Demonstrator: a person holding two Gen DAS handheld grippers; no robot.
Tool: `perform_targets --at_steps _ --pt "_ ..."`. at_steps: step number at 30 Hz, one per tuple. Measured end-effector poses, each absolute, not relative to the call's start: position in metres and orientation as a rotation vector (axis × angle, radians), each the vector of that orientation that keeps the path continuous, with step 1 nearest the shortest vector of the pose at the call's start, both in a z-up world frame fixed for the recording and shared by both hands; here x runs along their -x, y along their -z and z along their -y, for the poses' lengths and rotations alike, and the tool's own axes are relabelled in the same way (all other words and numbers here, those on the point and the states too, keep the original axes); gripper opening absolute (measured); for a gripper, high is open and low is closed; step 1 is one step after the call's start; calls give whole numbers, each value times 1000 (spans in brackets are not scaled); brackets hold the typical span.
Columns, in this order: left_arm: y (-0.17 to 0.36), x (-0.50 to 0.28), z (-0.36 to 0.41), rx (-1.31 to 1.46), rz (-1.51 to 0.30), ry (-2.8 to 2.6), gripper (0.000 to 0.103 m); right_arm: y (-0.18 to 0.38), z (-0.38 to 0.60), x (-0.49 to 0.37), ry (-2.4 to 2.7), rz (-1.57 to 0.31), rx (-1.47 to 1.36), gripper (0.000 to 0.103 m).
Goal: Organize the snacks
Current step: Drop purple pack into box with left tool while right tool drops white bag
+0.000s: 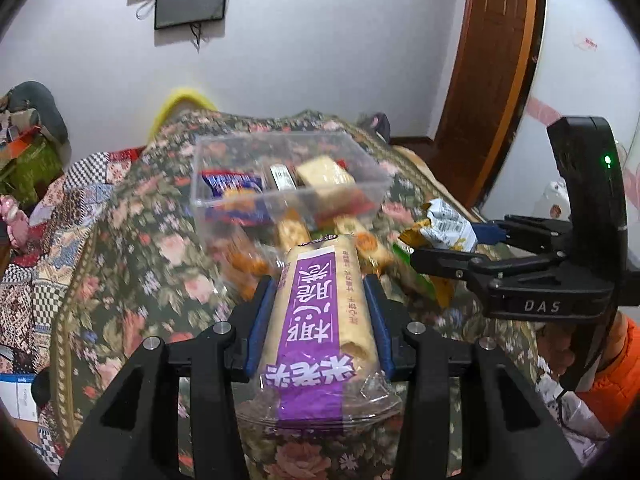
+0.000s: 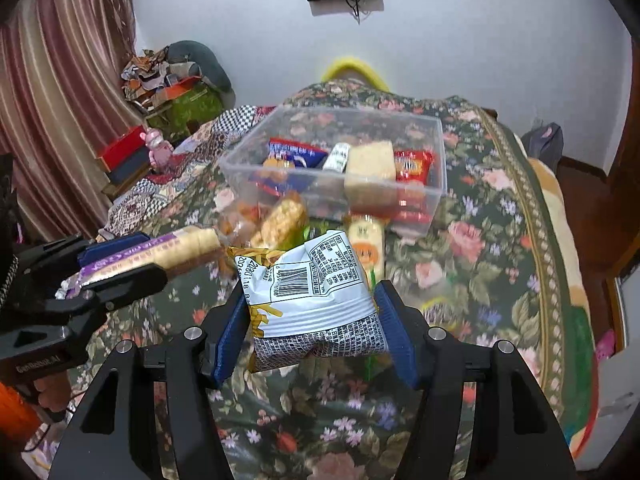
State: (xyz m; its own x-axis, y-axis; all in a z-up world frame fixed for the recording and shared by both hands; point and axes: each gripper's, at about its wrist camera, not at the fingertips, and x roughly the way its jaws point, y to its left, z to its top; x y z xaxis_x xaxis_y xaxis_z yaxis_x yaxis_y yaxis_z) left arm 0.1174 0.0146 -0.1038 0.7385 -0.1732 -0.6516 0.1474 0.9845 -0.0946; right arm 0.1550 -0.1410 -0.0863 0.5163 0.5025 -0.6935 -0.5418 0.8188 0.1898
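The left gripper's (image 1: 325,280) blue-padded fingers (image 1: 260,320) are closed on a purple-labelled rice-cracker roll (image 1: 320,320), held lengthwise above the floral bedspread (image 1: 132,248). Ahead, a clear plastic box (image 2: 438,160) sits on the bedspread holding a blue packet (image 2: 292,152), a pale wafer pack (image 2: 370,160) and a red packet (image 2: 414,164); loose snacks lie just before it. The right gripper (image 2: 316,300) pinches a white barcoded snack bag (image 2: 316,300) between its pads.

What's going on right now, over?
Left gripper clamps purple snack pack. Right gripper clamps white packet. Clear bin ahead, loose snacks before it.
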Motion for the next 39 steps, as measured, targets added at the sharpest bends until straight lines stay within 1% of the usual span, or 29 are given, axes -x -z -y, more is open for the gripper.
perform_targets --at_steps 10,20,30,39 --pt "72 -150 -33 69 -648 131 44 53 127 -176 -634 -726 75 59" --pt "54 -191 -55 70 -609 72 44 38 104 -207 -624 -675 128 59" --pt "67 -238 -72 74 -635 35 44 47 77 -246 -619 -692 150 59" --pt "95 -281 -79 76 -690 21 44 68 56 -279 -600 -748 218 59"
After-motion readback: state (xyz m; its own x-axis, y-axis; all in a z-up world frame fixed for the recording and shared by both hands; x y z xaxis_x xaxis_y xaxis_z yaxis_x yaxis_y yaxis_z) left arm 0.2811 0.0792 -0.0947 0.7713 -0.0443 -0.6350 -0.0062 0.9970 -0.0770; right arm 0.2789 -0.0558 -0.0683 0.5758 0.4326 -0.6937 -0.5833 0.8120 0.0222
